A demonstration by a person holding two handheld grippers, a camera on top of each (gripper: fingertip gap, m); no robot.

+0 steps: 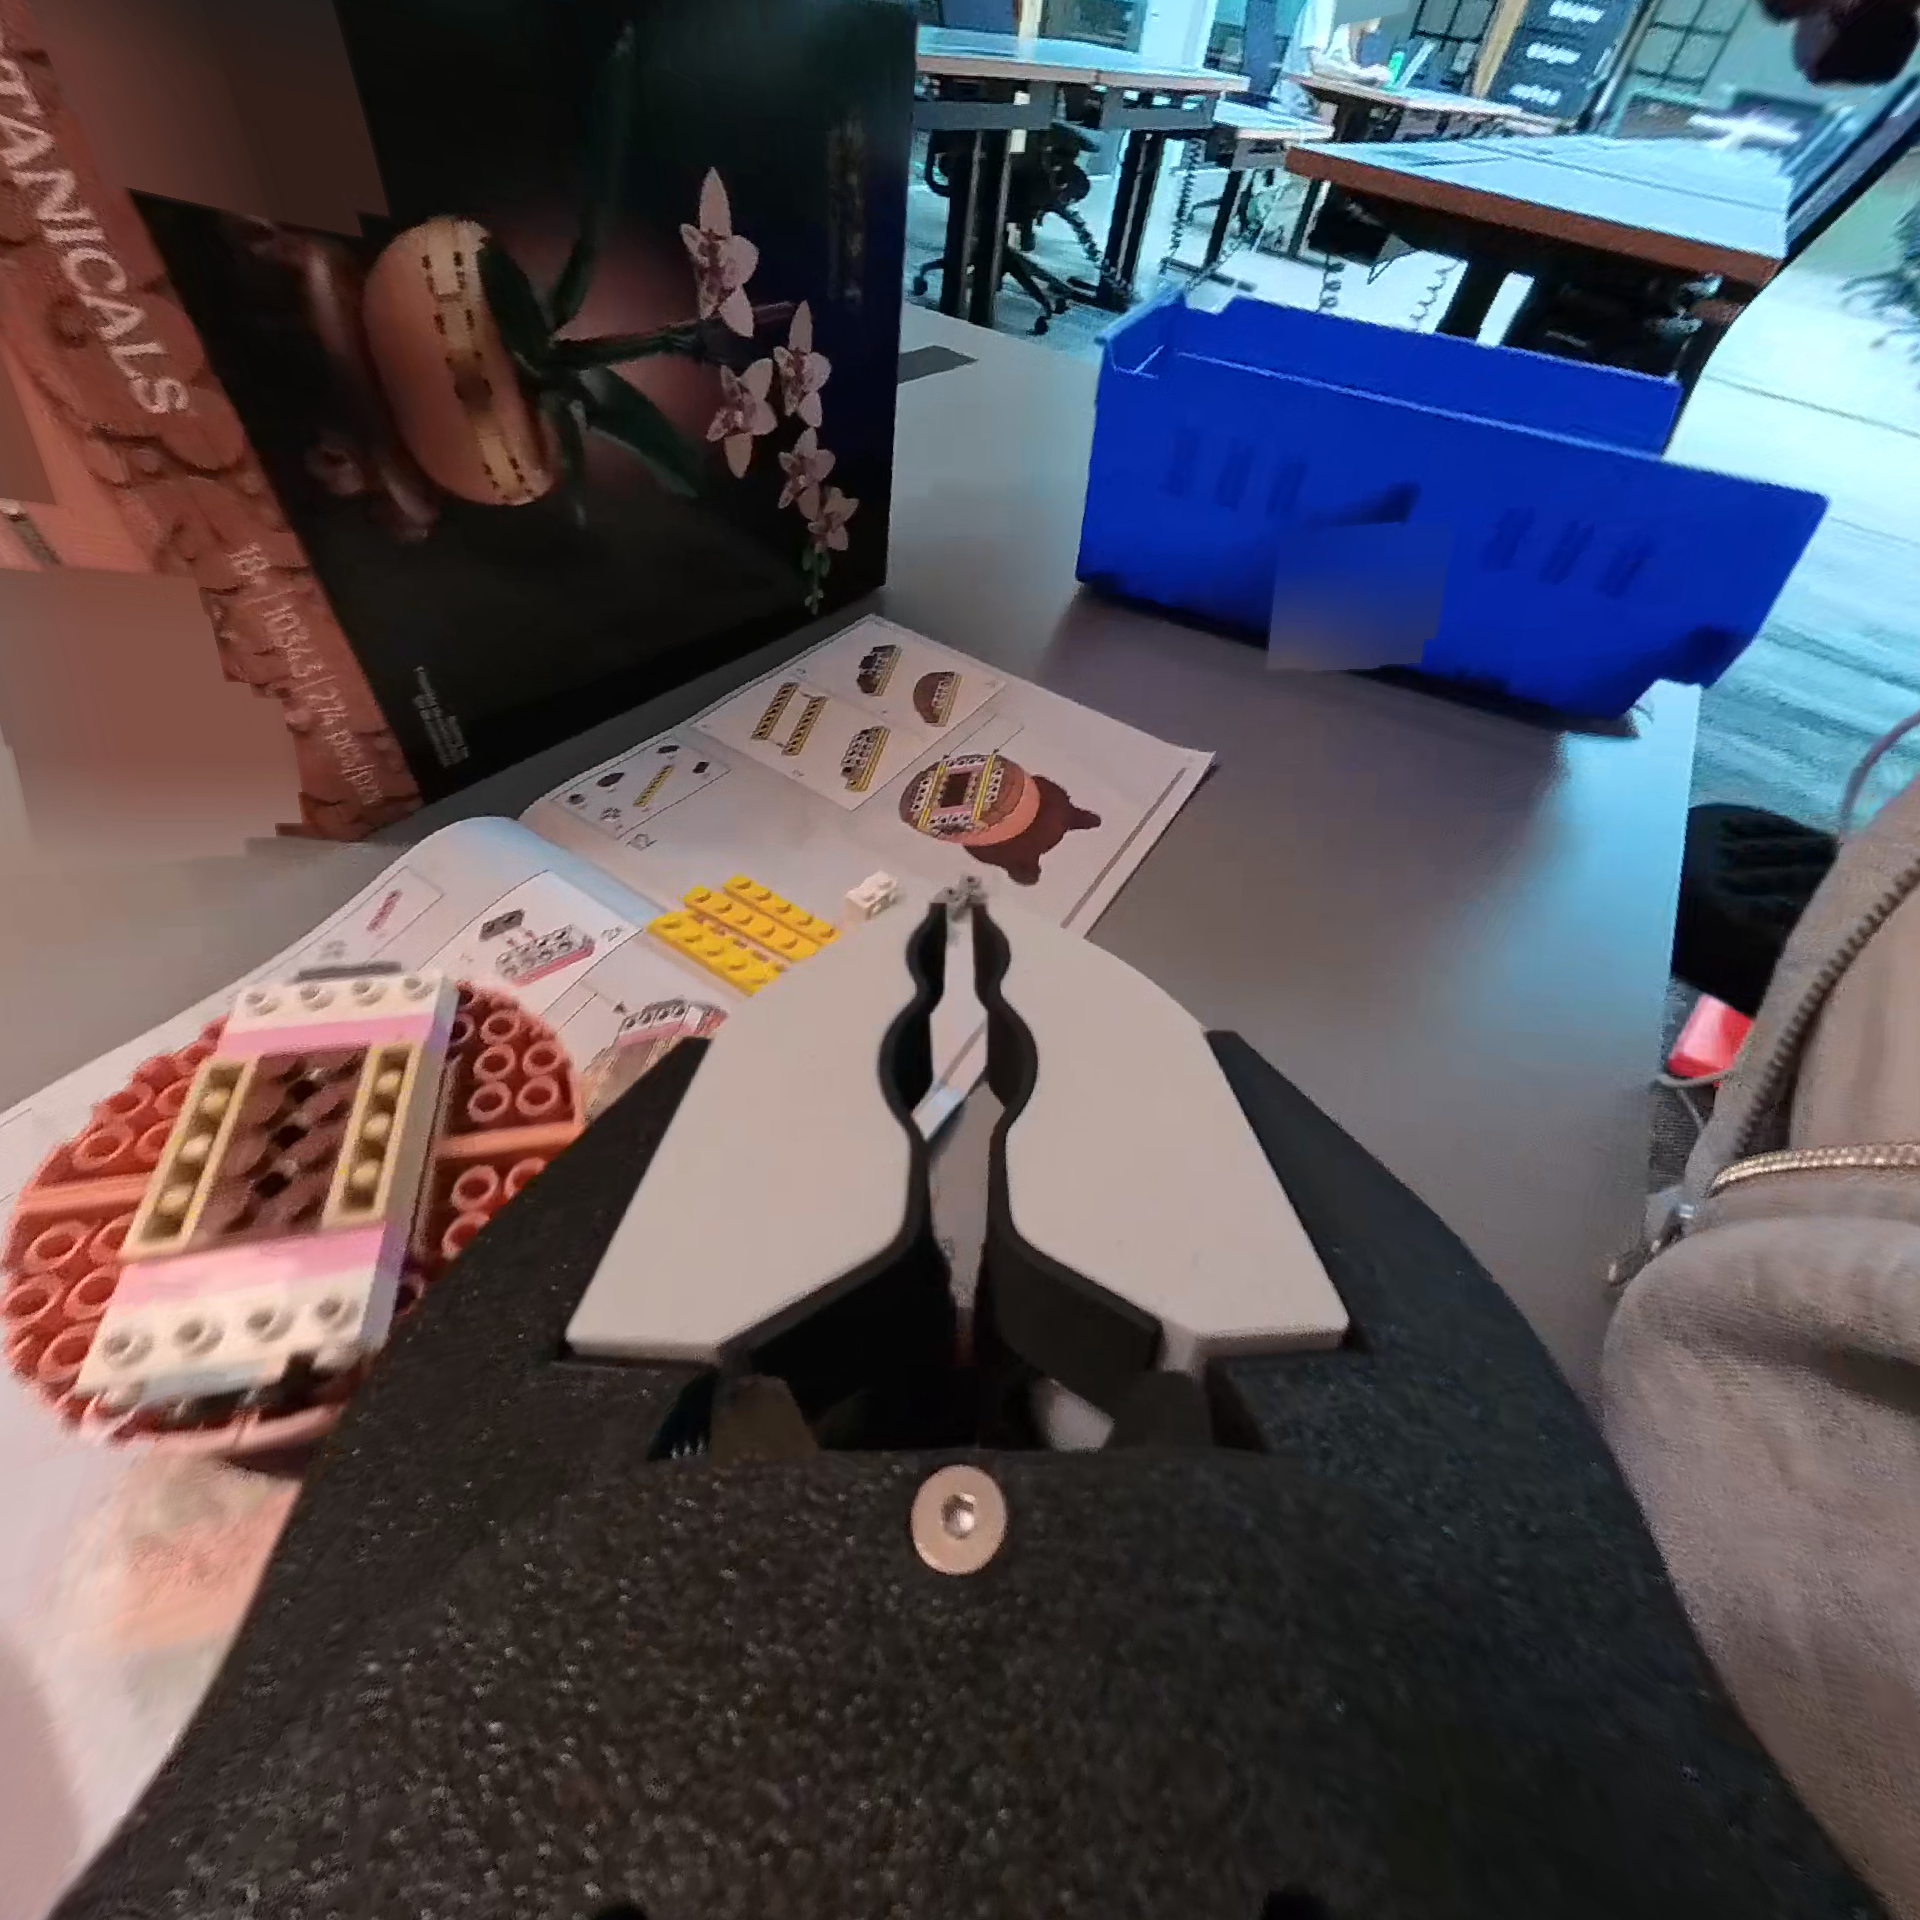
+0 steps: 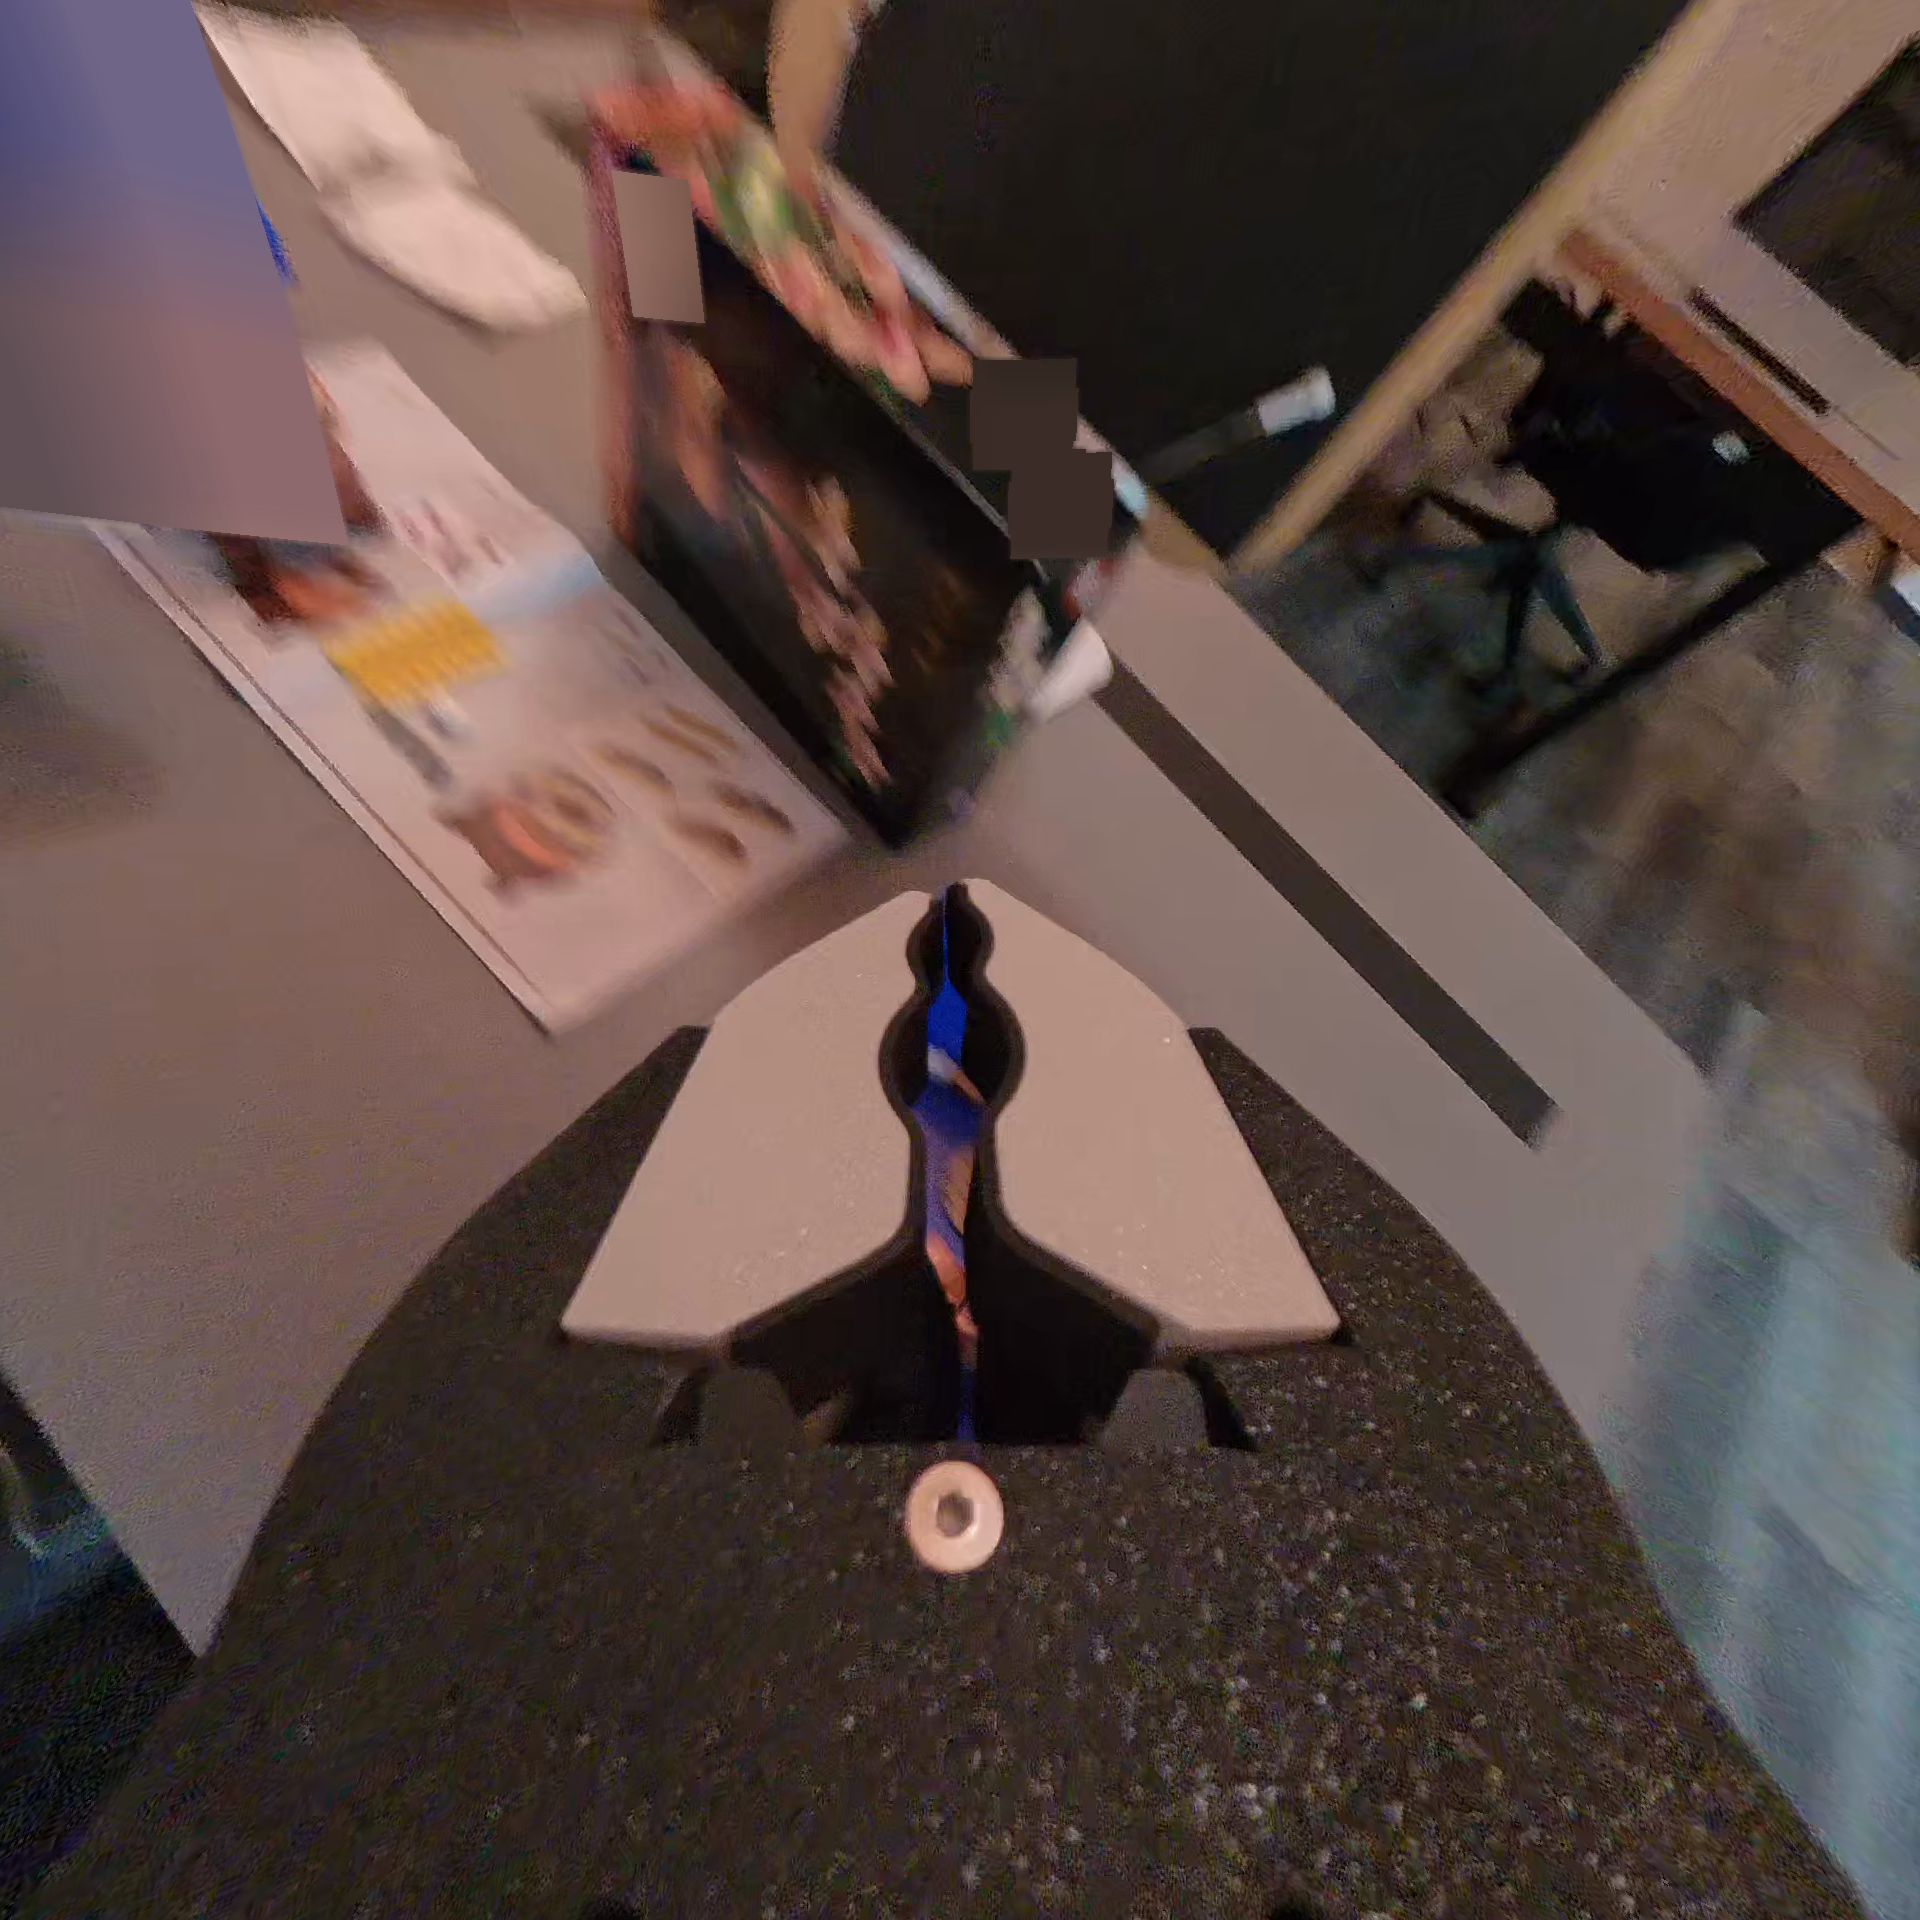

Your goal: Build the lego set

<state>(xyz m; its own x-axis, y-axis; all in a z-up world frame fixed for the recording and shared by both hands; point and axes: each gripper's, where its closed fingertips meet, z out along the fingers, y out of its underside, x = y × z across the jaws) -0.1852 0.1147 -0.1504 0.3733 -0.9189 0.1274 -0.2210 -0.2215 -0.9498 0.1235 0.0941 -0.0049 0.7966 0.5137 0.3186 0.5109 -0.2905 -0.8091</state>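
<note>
Nearest, the left gripper [image 1: 961, 914] is pressed nearly together, pinching a tiny grey piece [image 1: 966, 891] at its tips. Left of it the build [image 1: 281, 1184] lies on the open manual [image 1: 935, 769]: a round reddish base with a pink, white and tan frame on top (early work, I judge). Yellow plates [image 1: 743, 930] and a white brick [image 1: 871, 894] wait unused. The right gripper [image 2: 954, 894] is pressed together; its view is blurred, and whether it grips anything I cannot tell.

bin [image 1: 1351, 416]: glossy plastic | booklet [image 1: 1091, 769]: matt paper | box [image 1: 582, 416]: printed card
</note>
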